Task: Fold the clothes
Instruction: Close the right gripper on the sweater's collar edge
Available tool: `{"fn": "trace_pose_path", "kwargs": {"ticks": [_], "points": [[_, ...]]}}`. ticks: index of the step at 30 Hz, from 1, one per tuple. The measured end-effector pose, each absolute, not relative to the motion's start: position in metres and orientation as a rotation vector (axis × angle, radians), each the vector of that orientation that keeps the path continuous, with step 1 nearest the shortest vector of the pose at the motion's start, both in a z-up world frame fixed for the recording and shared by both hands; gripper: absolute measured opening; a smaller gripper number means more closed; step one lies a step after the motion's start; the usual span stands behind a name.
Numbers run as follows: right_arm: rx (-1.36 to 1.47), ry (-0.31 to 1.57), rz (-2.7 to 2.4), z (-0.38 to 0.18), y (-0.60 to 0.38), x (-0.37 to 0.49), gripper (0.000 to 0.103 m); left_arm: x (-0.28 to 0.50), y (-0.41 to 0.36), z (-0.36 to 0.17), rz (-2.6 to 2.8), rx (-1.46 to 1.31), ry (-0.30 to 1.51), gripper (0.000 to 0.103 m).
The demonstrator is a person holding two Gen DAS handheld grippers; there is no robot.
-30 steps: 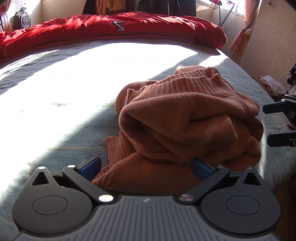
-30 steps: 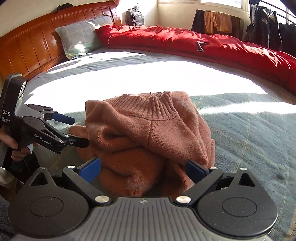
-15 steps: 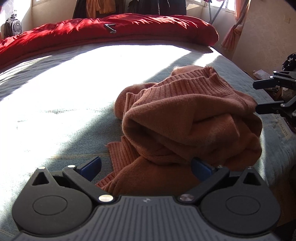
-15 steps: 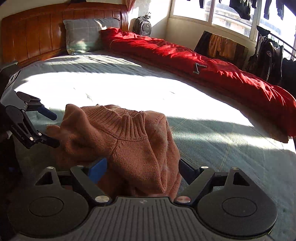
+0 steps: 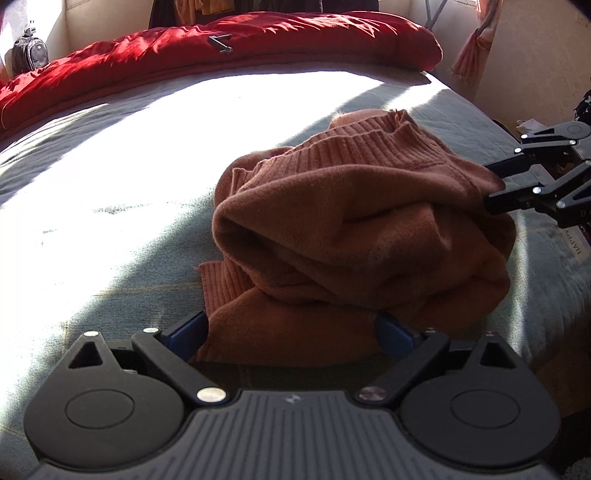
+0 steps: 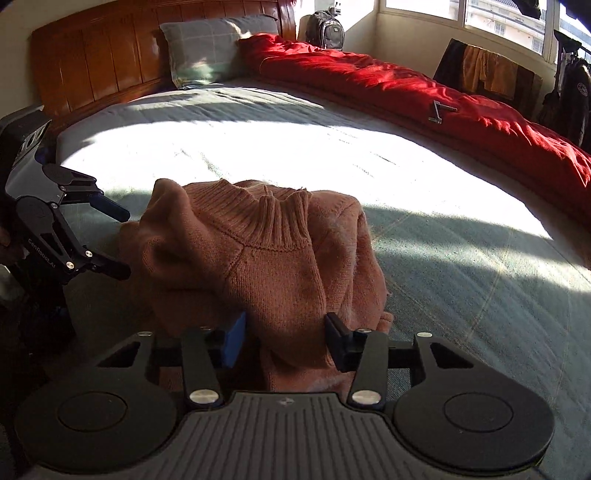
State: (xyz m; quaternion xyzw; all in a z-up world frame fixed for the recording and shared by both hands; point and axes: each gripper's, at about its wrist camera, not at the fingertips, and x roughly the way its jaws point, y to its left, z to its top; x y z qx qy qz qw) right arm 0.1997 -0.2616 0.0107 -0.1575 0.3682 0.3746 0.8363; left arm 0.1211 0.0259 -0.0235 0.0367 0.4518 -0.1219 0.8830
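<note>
Pillow (image 6: 218,48) only in right wrist view

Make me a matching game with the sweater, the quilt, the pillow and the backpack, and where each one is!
Things:
1. sweater
2. quilt
3. pillow
4. backpack

Places:
A. leaning on the wooden headboard
B. in the far corner by the window
C. bunched up on the near side of the bed
D. stretched along the far side of the bed

Pairs: 1-C, 2-D, 3-A, 4-B
</note>
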Motion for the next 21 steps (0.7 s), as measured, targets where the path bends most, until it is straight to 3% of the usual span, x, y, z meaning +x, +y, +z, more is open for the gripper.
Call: {"fn": "trace_pose_path", "kwargs": {"ticks": [13, 17, 21], "points": [[-0.367, 0.765, 0.994, 0.0, -0.262, 0.224, 0.051, 0.1, 0.009, -0.007, -0.123, -0.006, 0.923, 0.097], [-0.353, 0.777, 1.121, 0.01, -0.268, 0.218, 0.042, 0.096, 0.009, -0.002, -0.094, -0.009, 0.914, 0.097], [-0.44, 0.734, 1.103, 0.011, -0.262, 0.212, 0.042, 0.097, 0.007, 0.0, -0.083, -0.012, 0.908, 0.097]]}}
